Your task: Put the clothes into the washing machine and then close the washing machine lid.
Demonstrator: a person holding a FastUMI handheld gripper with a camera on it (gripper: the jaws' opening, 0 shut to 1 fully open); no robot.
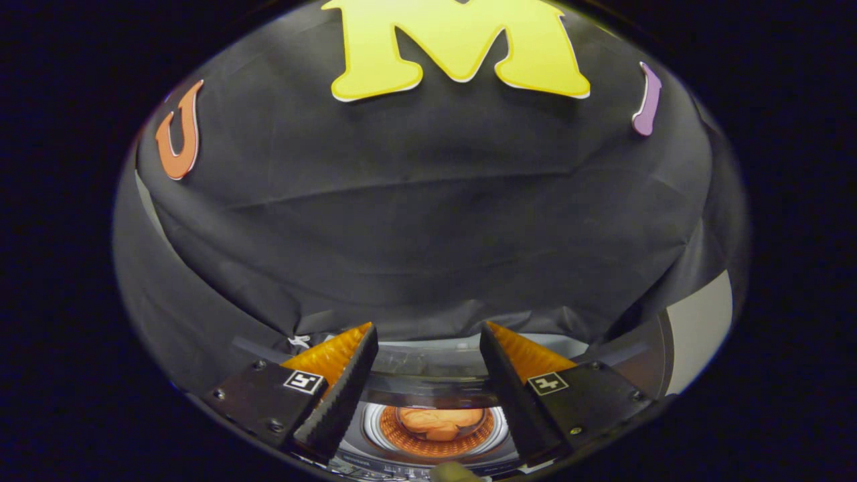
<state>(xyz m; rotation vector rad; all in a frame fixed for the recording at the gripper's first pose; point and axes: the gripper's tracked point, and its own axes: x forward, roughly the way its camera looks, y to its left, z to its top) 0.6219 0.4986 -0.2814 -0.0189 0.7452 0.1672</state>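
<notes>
Between the two fingers, low in the gripper view, sits the washing machine (428,395), seen from above with its round drum opening facing up. The gripper (428,338) is held above the machine with its fingers (348,375) spread wide apart; nothing is pinched between them and neither finger touches anything. Inside the drum (402,438), whose perforated wall glows orange, lies a bundle of clothes (438,422), pale orange in tone, resting on the drum floor and framed by the pale ring around the opening. The clothes lie in the gap between the fingers, well below the fingertips and apart from both. Just beyond the drum opening, also between the fingers, a dark curved band crosses the machine's top; above it a clear, glossy panel (428,361) reflects light, which appears to be the lid standing raised at the back of the opening, though its exact angle cannot be judged. Beyond the fingertips hangs the black cloth wall (428,221) of the booth, creased in long horizontal folds and draped down to the back edge of the machine. Outside the right finger, a strip of pale flat surface (699,321) shows past the edge of the cloth. At the near rim of the machine, below the drum, a small pale object (455,472) is too blurred to identify.
</notes>
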